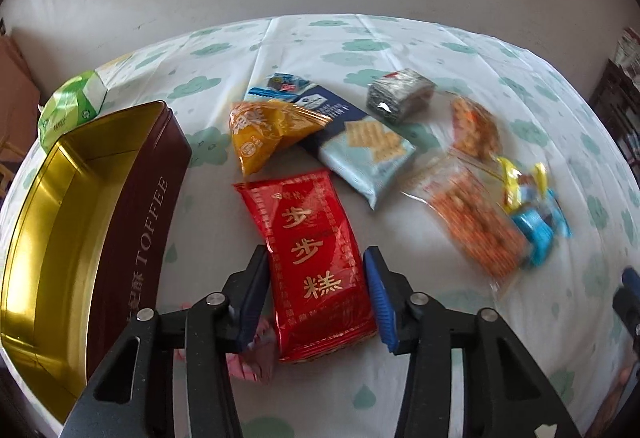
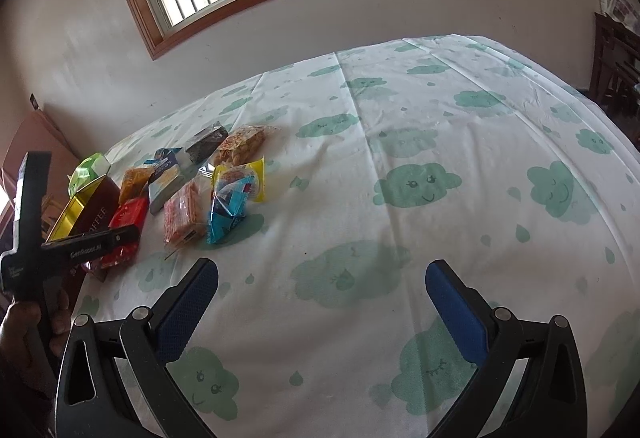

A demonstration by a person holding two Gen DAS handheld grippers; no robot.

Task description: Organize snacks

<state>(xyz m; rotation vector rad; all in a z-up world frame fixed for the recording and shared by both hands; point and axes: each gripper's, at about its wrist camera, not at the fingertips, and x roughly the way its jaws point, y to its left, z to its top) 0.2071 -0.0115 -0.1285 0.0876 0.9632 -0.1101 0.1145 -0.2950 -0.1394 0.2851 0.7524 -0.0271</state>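
Note:
A red snack packet (image 1: 316, 262) with gold characters lies on the table between the fingers of my left gripper (image 1: 316, 258); the jaws stand on either side of it with small gaps, not clamped. A brown toffee tin (image 1: 80, 222) with a gold inside stands open to its left. Beyond lie an orange packet (image 1: 264, 129), a blue cracker pack (image 1: 360, 141), a grey packet (image 1: 400, 93), clear orange snack bags (image 1: 476, 222) and a blue and yellow packet (image 1: 536, 213). My right gripper (image 2: 322, 274) is open and empty over bare tablecloth, right of the pile (image 2: 192, 189).
A green packet (image 1: 72, 105) sits behind the tin. A pink wrapper (image 1: 256, 358) lies under the left finger. The tablecloth (image 2: 440, 157) has green clouds. A cardboard box (image 2: 36, 141) stands at the left, dark furniture (image 2: 616, 57) at the right, a wall and window behind.

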